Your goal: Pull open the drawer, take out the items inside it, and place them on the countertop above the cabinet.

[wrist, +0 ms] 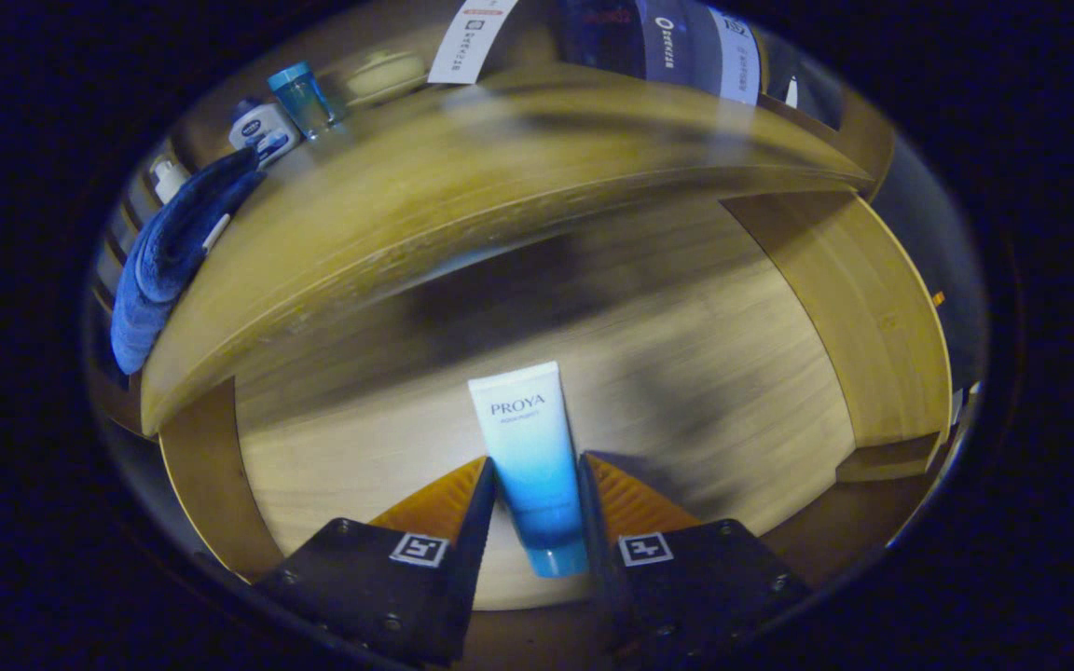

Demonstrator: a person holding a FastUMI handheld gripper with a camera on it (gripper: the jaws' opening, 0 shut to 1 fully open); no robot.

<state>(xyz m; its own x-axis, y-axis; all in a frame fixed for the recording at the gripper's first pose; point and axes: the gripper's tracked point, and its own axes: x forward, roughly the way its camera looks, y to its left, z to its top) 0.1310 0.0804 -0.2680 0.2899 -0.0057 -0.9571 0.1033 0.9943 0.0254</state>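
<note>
The tongs (pixel 537 485) were clamped on a blue-white tube (pixel 530 457) over the open drawer (pixel 686 373); a blue towel (pixel 169 252) lay on the surface (pixel 462 177) above.

Two wedge-shaped jaws with ridged inner faces, flat dark mounting plates, small screws, square black-and-white tag markers (pixel 419 549)

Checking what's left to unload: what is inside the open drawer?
One white-to-blue tube, clamped between the gripper fingers over the bare drawer floor. The drawer's back lies hidden under the countertop.
</note>
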